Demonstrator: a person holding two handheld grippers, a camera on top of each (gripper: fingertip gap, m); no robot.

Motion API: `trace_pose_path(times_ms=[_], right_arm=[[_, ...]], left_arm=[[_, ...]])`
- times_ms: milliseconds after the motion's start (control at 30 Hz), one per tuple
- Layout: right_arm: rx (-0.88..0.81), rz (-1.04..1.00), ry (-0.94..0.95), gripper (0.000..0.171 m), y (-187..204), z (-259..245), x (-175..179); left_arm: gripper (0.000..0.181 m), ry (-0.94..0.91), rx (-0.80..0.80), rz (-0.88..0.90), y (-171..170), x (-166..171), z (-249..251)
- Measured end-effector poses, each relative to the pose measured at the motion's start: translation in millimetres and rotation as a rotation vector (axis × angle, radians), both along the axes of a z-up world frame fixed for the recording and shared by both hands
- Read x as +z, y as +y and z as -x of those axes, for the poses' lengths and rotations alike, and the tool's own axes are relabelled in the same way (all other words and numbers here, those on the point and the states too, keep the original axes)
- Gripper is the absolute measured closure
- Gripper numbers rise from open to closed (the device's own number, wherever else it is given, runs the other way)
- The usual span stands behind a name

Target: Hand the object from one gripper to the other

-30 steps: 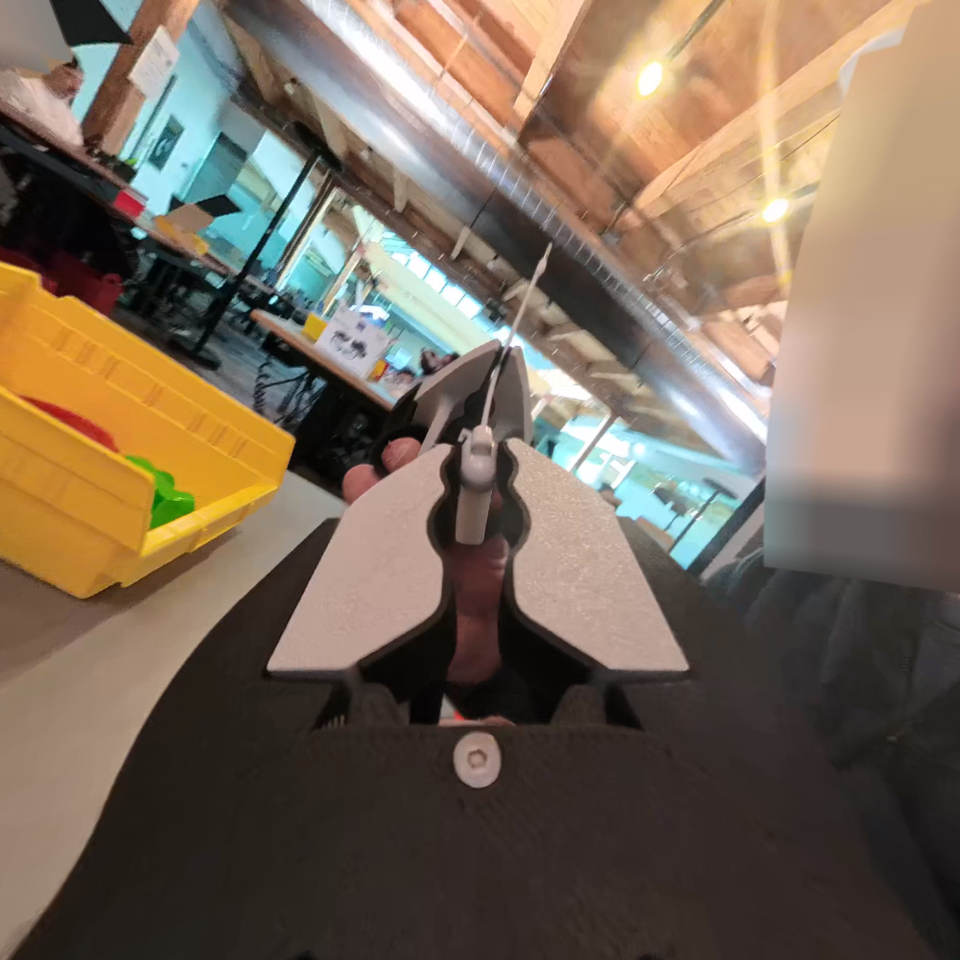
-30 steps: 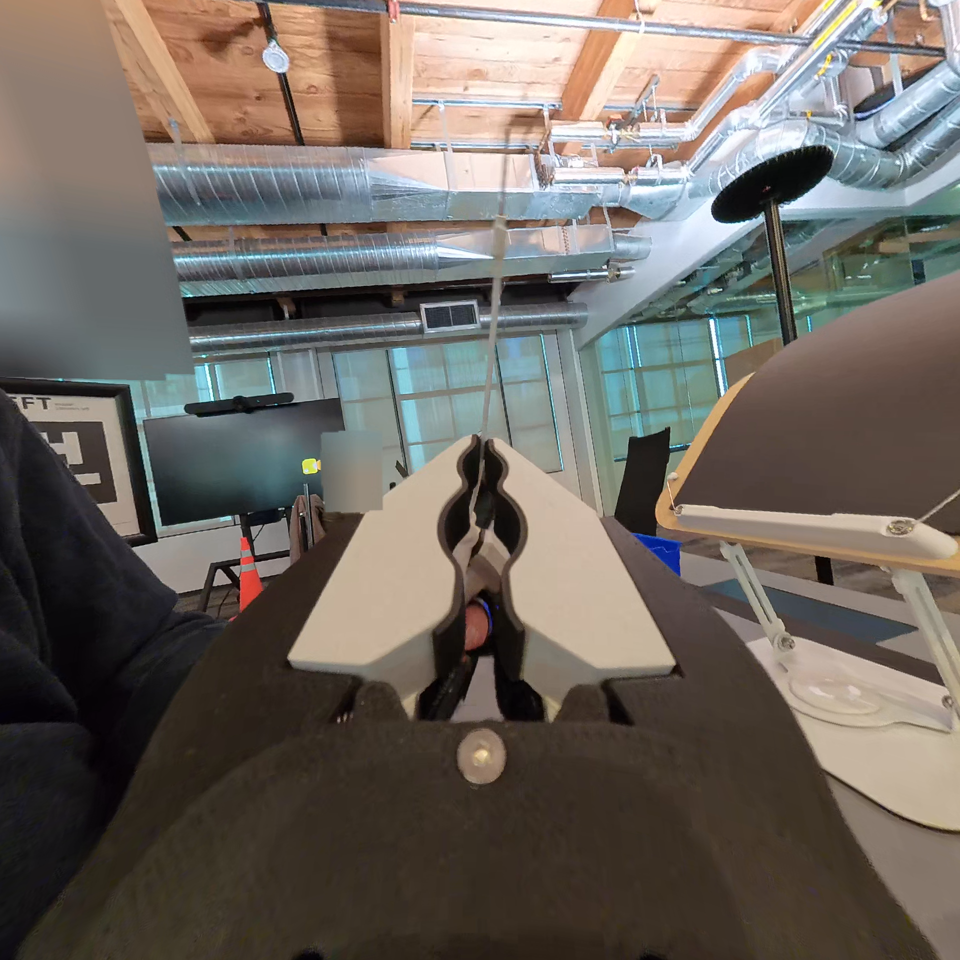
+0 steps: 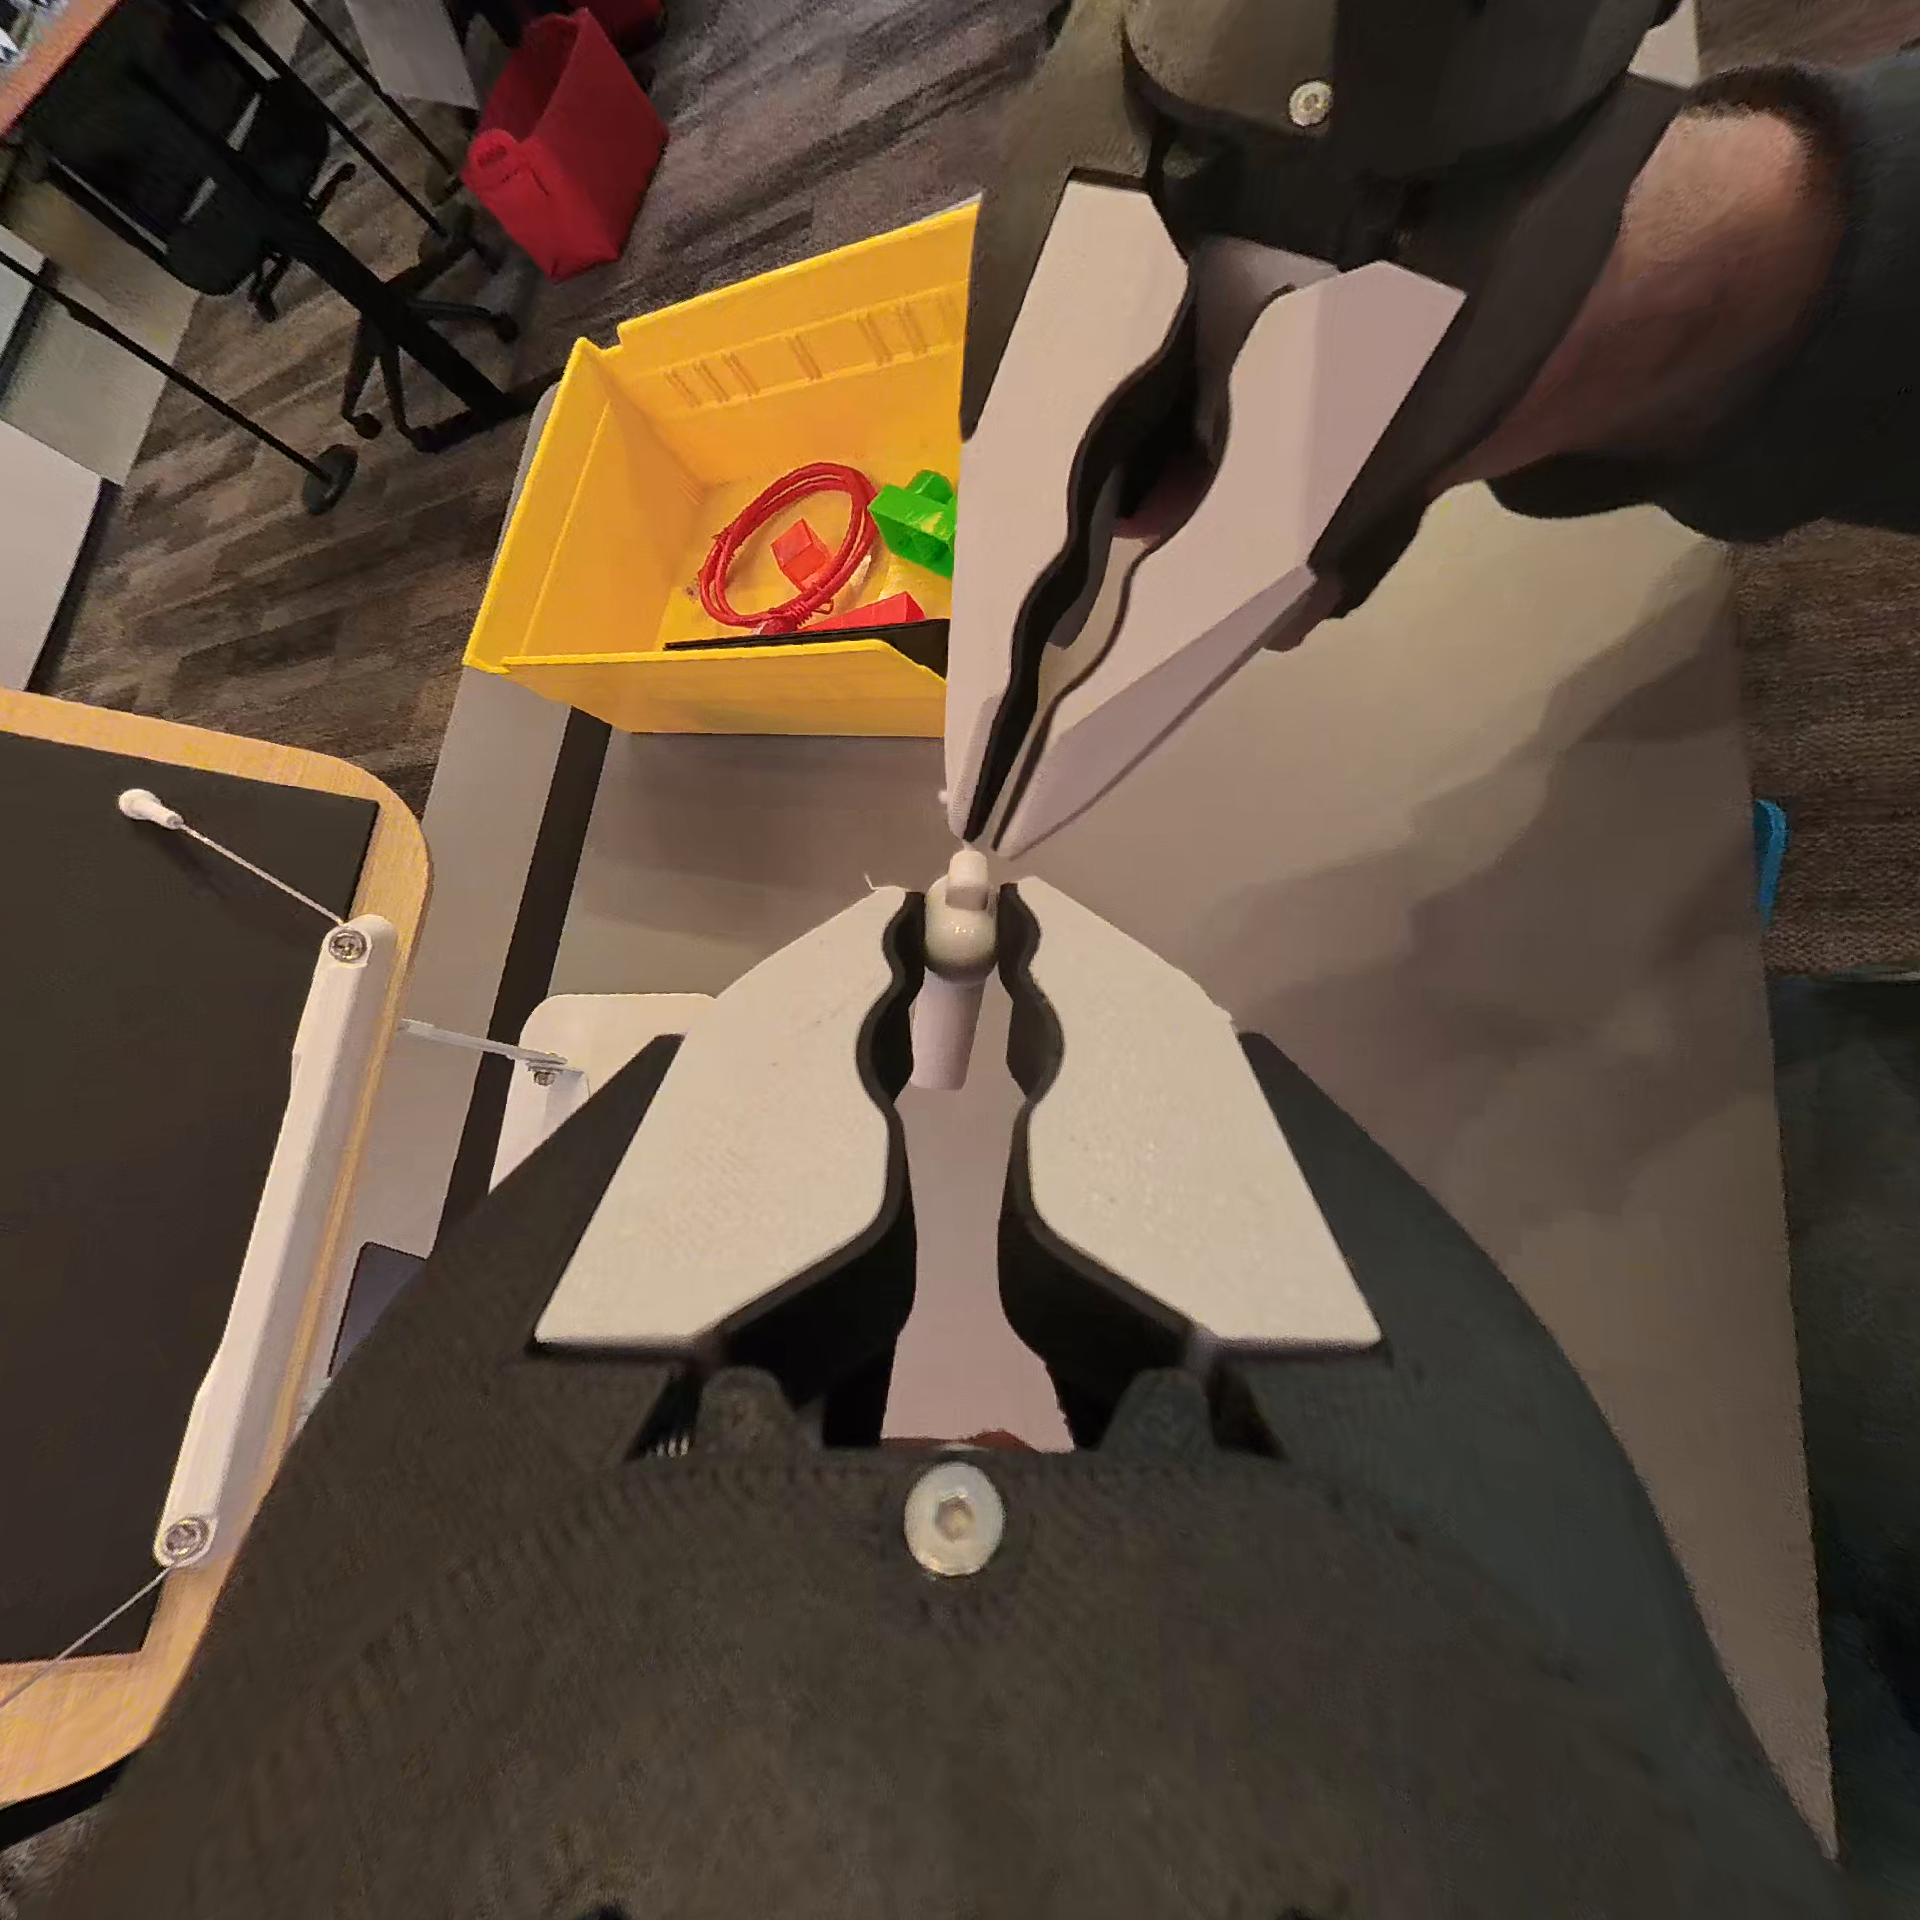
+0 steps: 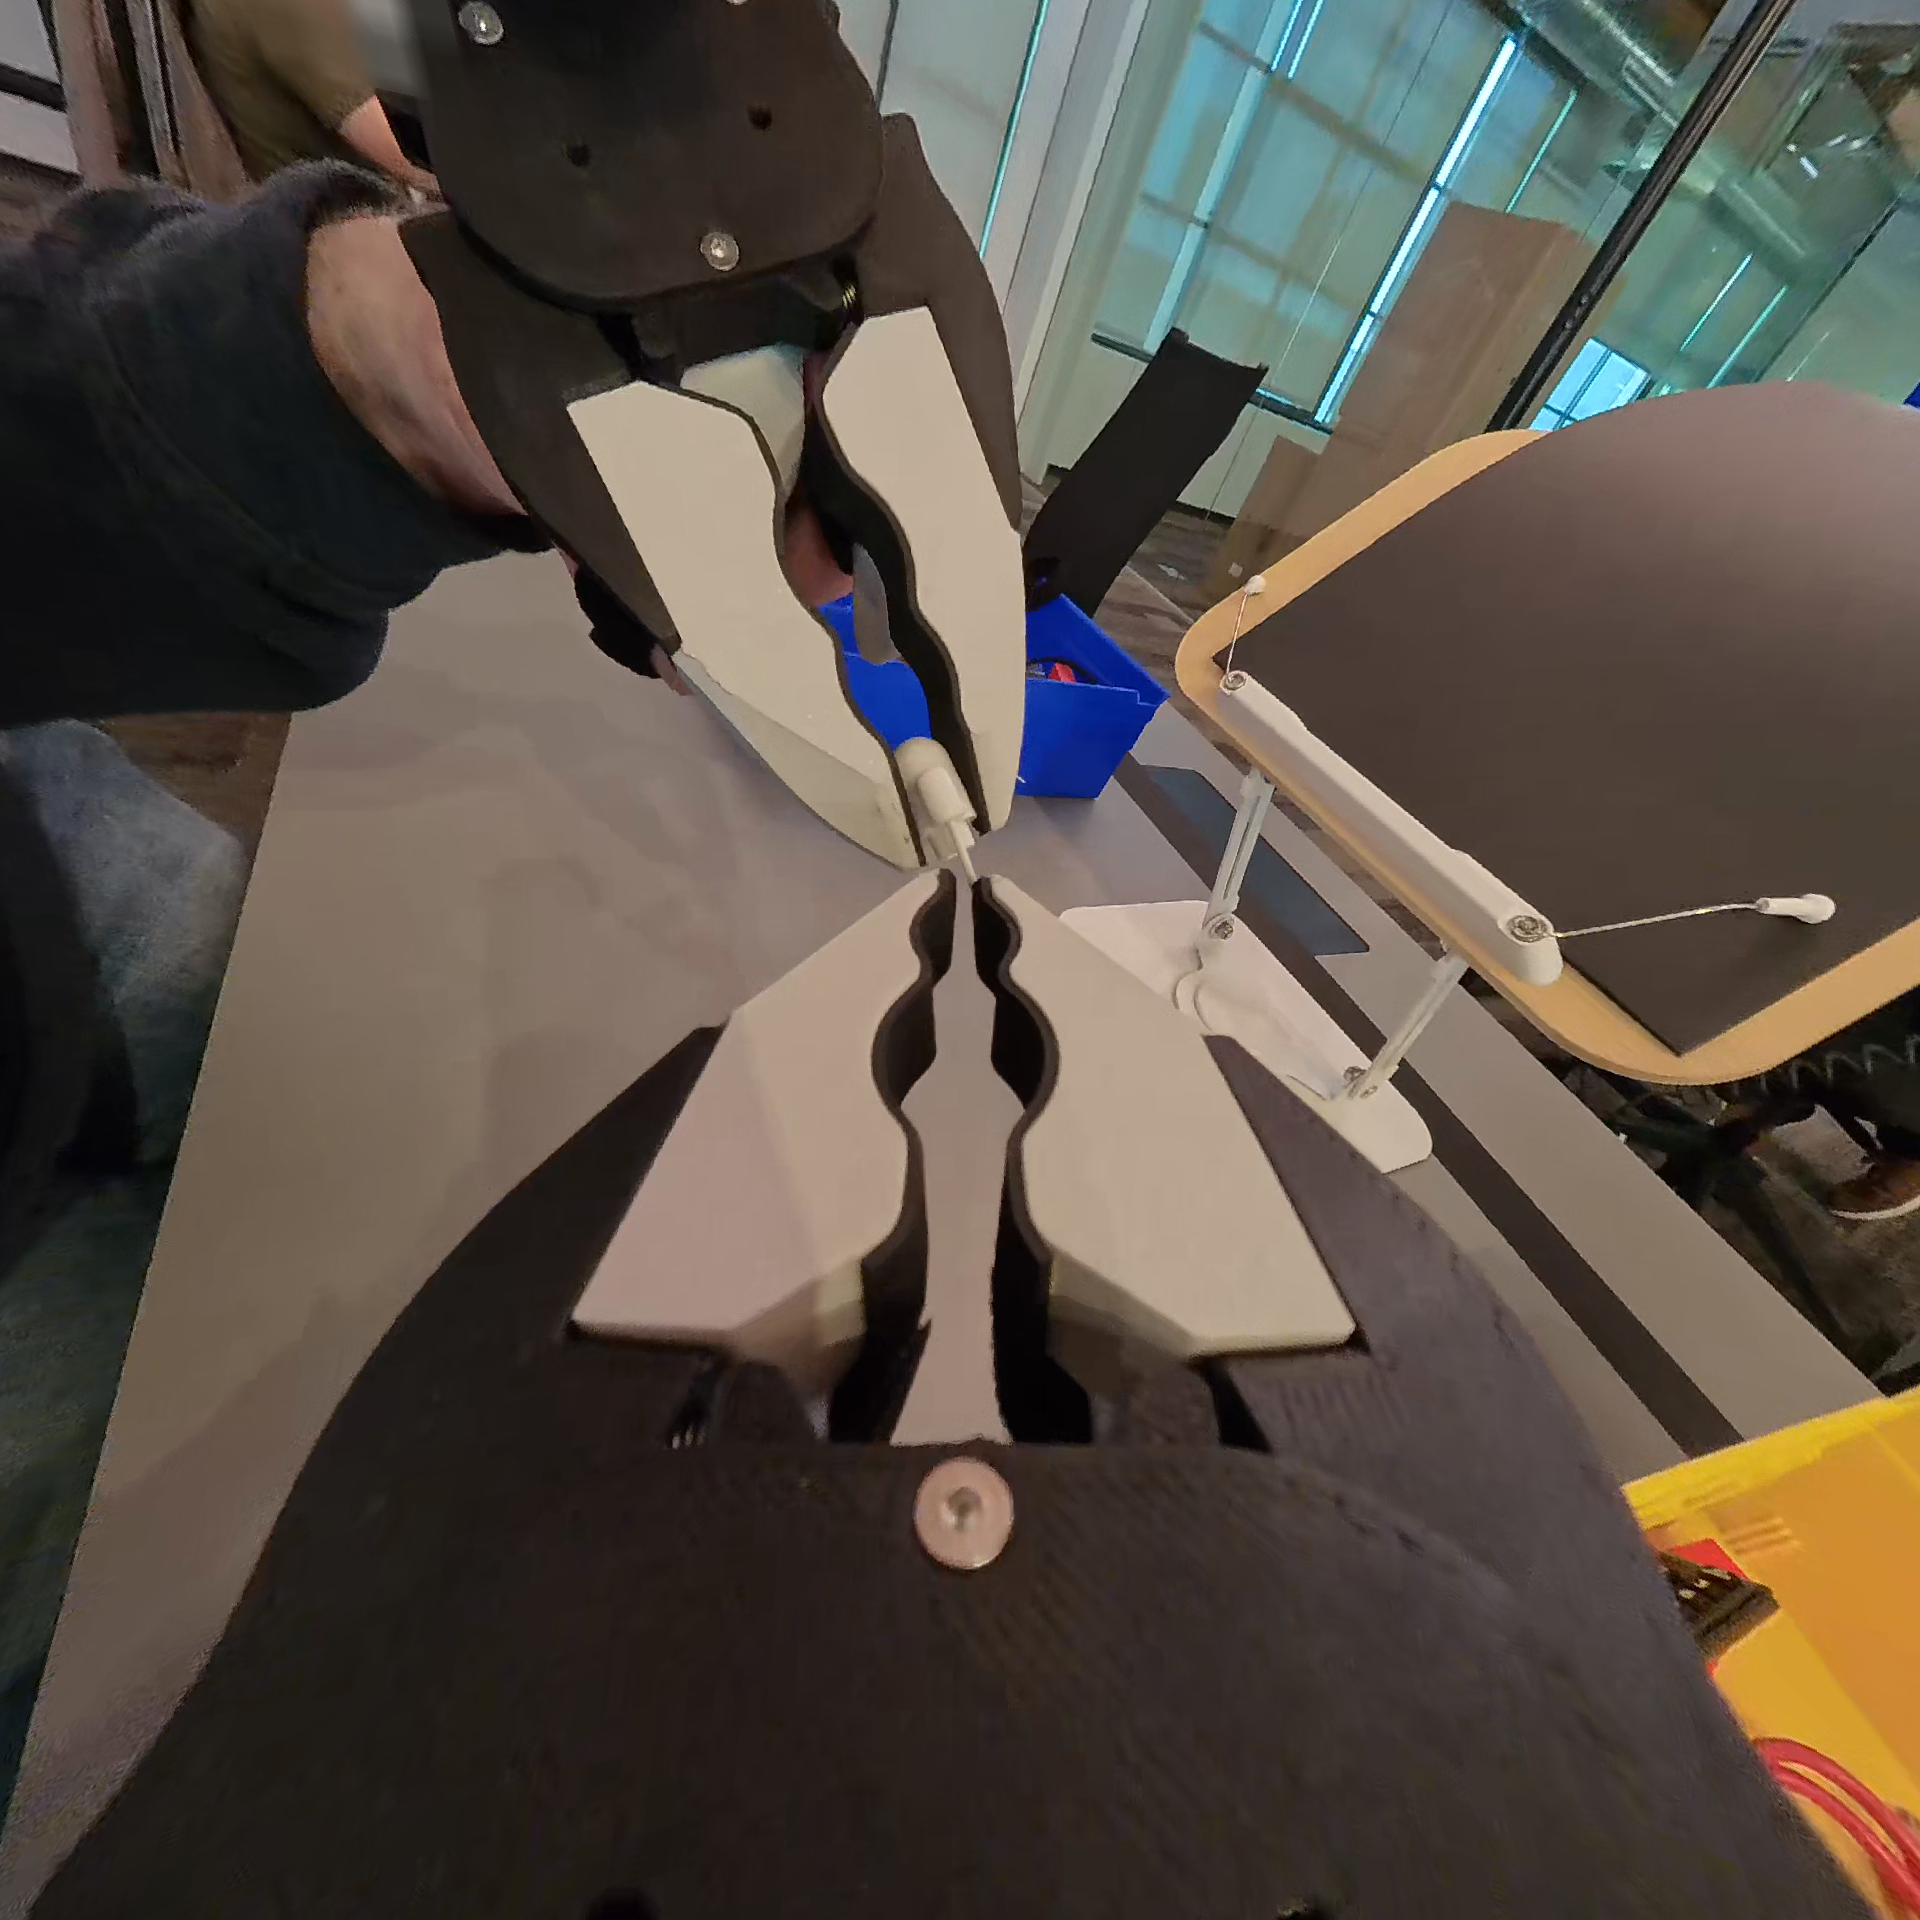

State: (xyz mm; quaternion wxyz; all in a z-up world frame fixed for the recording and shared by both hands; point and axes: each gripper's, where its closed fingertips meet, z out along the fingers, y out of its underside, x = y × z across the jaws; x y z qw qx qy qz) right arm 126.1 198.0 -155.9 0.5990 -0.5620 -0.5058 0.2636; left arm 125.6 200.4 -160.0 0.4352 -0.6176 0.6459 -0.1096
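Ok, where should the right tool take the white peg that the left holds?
Pinch the white peg by its thin nose poking beyond the left tool's tips, right tool coming head-on; the thick body sits buried between those fingers.

The left gripper (image 3: 958, 906) points down and away, its two fingers closed tight on a small white peg (image 3: 951, 971). The right gripper (image 3: 985, 831) comes from the other side and meets it tip to tip, with its fingers almost together. A hand in a dark sleeve (image 3: 1704, 312) holds the right gripper from behind
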Motion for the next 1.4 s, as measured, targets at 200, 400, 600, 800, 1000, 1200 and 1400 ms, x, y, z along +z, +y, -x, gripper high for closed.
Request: trace_pose_path(times_ms=[200, 400, 600, 800, 1000, 1200, 1400], right_arm=[[-0.031, -0.043, -0.048, 0.168, 3.2, -3.1, -4.6], [-0.037, -0.073, -0.091, 0.171, 2.2, 0.4, -10.5], [-0.029, -0.031, -0.015, 0.171, 3.2, -2.7, -3.4], [-0.044, 0.045, 0.219, 0.171, 13.9, -20.3, 21.5], [-0.034, 0.068, 0.361, 0.171, 17.8, -31.9, 42.9], [-0.031, 0.053, 0.373, 0.171, 13.2, -29.5, 51.7], [-0.022, 0.051, 0.384, 0.171, 12.0, -29.6, 54.6]], left_arm=[[0.168, 0.015, -0.018, 0.004, 0.1, -2.5, -0.6], [0.168, 0.043, -0.031, 0.007, -2.1, -5.3, -2.8], [0.168, 0.015, -0.028, 0.019, -1.0, -0.6, -5.4], [0.14, -0.042, 0.085, -0.031, 14.8, 10.4, 6.6], [0.137, -0.231, 0.101, 0.16, 7.3, -11.9, 6.8], [0.146, -0.369, 0.058, 0.267, 3.8, -43.4, -38.3], [0.163, -0.422, 0.053, 0.271, 10.5, -47.1, -59.3]])
